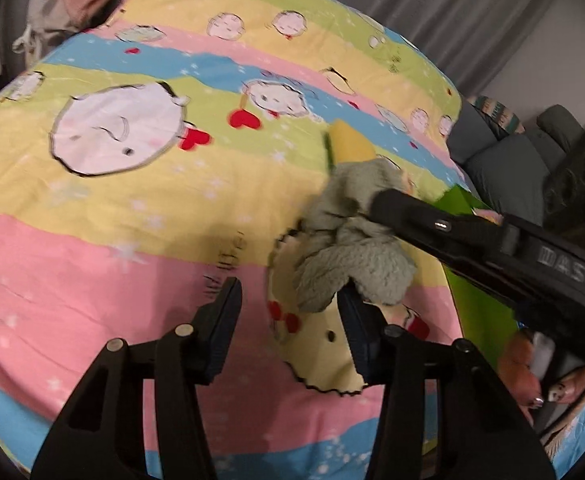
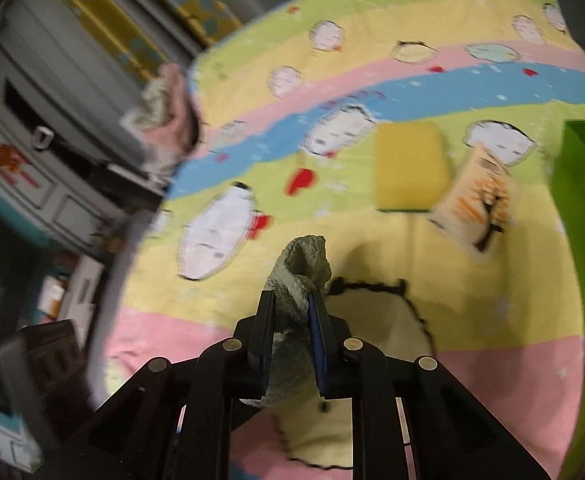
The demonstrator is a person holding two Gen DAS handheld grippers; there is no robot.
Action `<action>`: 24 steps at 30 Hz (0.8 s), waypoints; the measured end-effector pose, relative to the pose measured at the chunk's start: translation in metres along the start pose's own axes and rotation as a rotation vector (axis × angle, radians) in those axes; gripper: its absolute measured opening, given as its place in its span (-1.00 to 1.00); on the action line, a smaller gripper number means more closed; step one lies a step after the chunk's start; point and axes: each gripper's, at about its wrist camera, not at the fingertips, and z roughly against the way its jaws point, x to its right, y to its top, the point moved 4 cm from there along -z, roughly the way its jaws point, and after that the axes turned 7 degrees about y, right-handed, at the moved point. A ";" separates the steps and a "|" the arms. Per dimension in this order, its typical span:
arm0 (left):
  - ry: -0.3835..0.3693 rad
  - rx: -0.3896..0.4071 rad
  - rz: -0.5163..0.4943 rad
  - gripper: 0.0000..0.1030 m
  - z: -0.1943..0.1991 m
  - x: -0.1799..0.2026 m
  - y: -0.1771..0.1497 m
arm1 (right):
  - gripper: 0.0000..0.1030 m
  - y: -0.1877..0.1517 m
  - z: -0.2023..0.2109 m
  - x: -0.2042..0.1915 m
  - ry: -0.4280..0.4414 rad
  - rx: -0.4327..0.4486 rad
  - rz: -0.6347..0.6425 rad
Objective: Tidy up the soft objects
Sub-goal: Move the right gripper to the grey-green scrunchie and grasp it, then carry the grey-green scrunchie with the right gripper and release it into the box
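While right claw [image 2: 290,300] pinches grey-green cloth [image 2: 304,260], left claw [image 1: 288,312] spread, nr sponge [image 2: 410,166].

Your right gripper [image 1: 388,200] hides the middle of the cloth [image 1: 352,240], and its body runs off the frame's right edge. The cloth covers the sponge's [image 1: 350,142] lower part. In your right wrist view the packet [image 2: 478,200] is smeared, its print unreadable; the green box [image 2: 576,240] is cut off at the right.

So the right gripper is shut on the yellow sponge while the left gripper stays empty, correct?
Not quite: the right gripper is shut on the grey-green fuzzy cloth, as the right wrist view shows. The yellow sponge lies untouched on the bedsheet. The left gripper holds nothing.
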 end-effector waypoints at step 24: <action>-0.132 -0.122 -0.018 0.12 -0.024 0.027 -0.013 | 0.40 -0.007 0.026 0.032 -0.258 -0.053 -0.011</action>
